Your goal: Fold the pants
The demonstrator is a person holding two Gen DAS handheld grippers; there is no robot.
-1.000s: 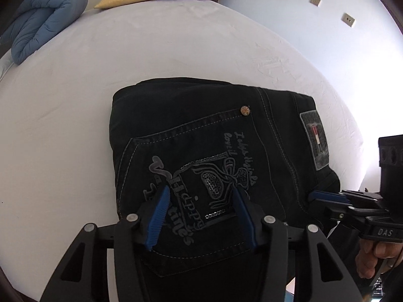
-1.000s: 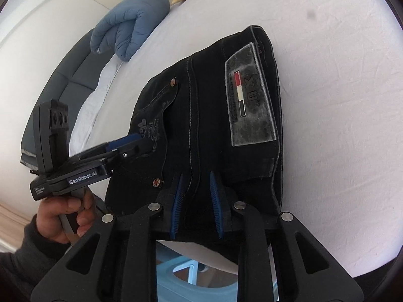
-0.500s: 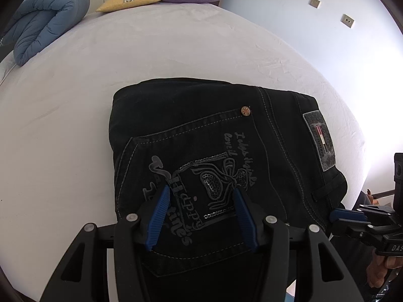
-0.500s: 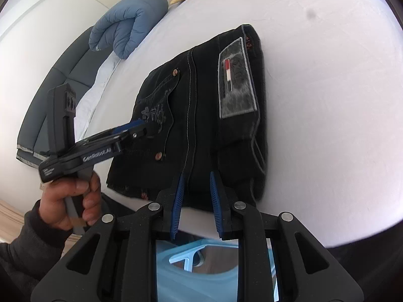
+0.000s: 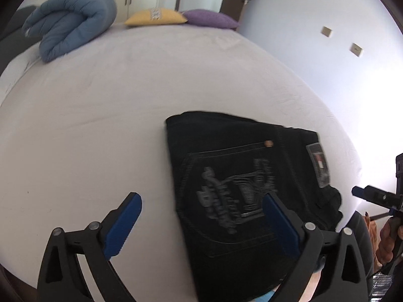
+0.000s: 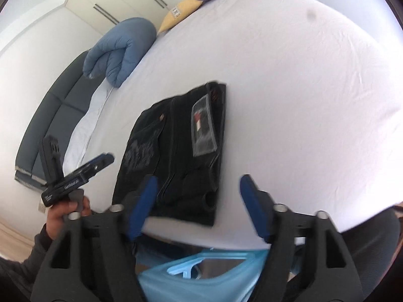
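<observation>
The black pants lie folded in a compact rectangle on the white bed, near its front edge, back pocket print and brand patch up. They also show in the right wrist view. My left gripper is open and empty, raised above the pants' left part. My right gripper is open and empty, raised above the front edge of the pants. The left gripper also shows in the right wrist view, and the right gripper in the left wrist view.
A rolled blue duvet, a yellow pillow and a purple pillow lie at the far end of the bed. A light blue plastic basket stands below the bed's front edge. A dark sofa stands at left.
Both grippers have opened wide and pulled back and up from the pants. The right gripper let go of the pants' edge. The folded pants lie still.
</observation>
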